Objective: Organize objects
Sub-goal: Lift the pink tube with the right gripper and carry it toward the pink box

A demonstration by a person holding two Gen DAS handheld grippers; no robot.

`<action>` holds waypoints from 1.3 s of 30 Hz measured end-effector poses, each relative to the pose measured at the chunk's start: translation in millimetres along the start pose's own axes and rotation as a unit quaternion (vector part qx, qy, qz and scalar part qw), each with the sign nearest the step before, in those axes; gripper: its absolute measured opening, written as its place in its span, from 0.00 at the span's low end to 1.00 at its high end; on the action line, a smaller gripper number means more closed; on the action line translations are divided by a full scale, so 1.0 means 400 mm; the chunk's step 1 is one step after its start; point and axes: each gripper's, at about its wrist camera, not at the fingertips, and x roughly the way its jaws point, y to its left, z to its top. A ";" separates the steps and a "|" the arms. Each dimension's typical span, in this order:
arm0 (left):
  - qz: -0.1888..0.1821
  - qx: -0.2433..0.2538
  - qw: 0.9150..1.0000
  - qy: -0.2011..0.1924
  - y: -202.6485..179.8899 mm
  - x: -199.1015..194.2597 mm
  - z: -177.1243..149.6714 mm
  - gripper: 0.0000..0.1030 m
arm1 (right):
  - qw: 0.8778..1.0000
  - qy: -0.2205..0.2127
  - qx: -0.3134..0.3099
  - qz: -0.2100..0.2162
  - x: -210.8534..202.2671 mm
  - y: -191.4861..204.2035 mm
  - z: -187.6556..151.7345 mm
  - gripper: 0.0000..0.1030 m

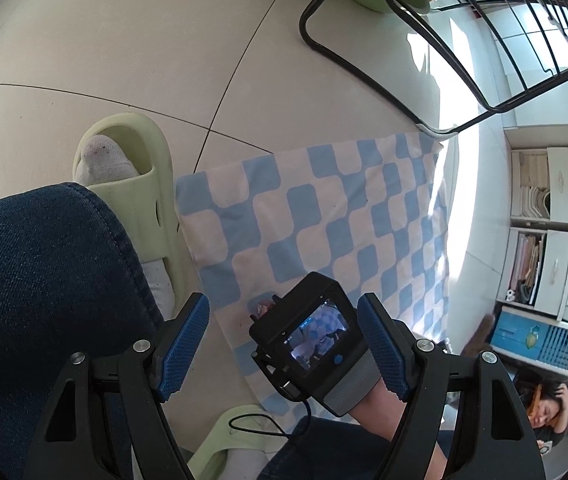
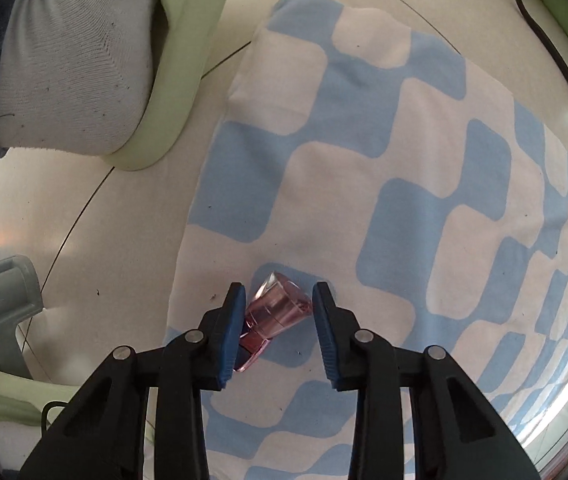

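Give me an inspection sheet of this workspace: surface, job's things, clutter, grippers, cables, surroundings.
Surface: blue-and-white checked cloth spread on tiled floor.
Job's things: small pink transparent object lying on the cloth.
Clutter: nothing seen on the cloth.
Grippers: right gripper open, fingers either side of the pink object; left gripper open, empty, held above.
Cables: thin black cable below the right gripper's camera.
Surroundings: green slipper on a socked foot, black wire rack, shelves.

cloth point(image 2: 363, 184): matt woven blue-white check | bottle point(image 2: 280, 312): clear glossy pink plastic or glass, 6 o'clock | right gripper point(image 2: 280, 334): textured blue pads, matt black plastic | floor point(image 1: 124, 40): smooth beige tile | slipper point(image 1: 140, 168): matt green foam | rack point(image 1: 463, 20): glossy black metal wire, 1 o'clock
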 end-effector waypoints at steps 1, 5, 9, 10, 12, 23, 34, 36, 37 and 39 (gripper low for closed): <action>-0.001 0.000 1.000 0.001 -0.002 0.001 -0.001 0.73 | 1.000 0.000 0.010 0.001 -0.008 -0.010 -0.007 0.34; -0.003 0.010 1.000 0.006 -0.016 0.010 -0.010 0.73 | 0.998 -0.001 0.058 0.025 -0.047 -0.050 -0.038 0.43; 0.001 0.014 1.000 0.015 -0.016 0.025 -0.018 0.73 | 0.998 -0.048 0.044 -0.018 -0.106 -0.049 -0.061 0.88; 0.002 0.012 1.000 0.017 -0.012 0.028 -0.018 0.73 | 0.998 -0.051 0.031 -0.028 -0.112 -0.045 -0.063 0.88; 0.002 0.002 1.000 0.017 -0.004 0.030 -0.014 0.73 | 0.998 -0.040 0.004 -0.049 -0.108 -0.037 -0.061 0.88; 0.006 -0.015 1.000 0.020 0.012 0.035 -0.001 0.73 | 0.991 0.042 -0.113 -0.053 -0.026 0.036 0.010 0.86; 0.007 -0.013 1.000 0.022 -0.011 0.043 0.002 0.73 | 0.999 -0.029 0.040 -0.007 -0.158 -0.096 0.010 0.57; 0.008 -0.005 1.000 0.024 -0.020 0.050 -0.002 0.73 | 0.993 -0.072 0.098 -0.001 -0.219 -0.139 -0.009 0.57; 0.009 0.000 1.000 0.029 -0.025 0.058 -0.004 0.73 | 0.987 -0.097 0.128 0.007 -0.254 -0.159 -0.022 0.57; -0.003 0.015 0.998 0.053 -0.039 0.082 -0.009 0.73 | 0.972 -0.147 0.181 0.031 -0.324 -0.192 -0.052 0.57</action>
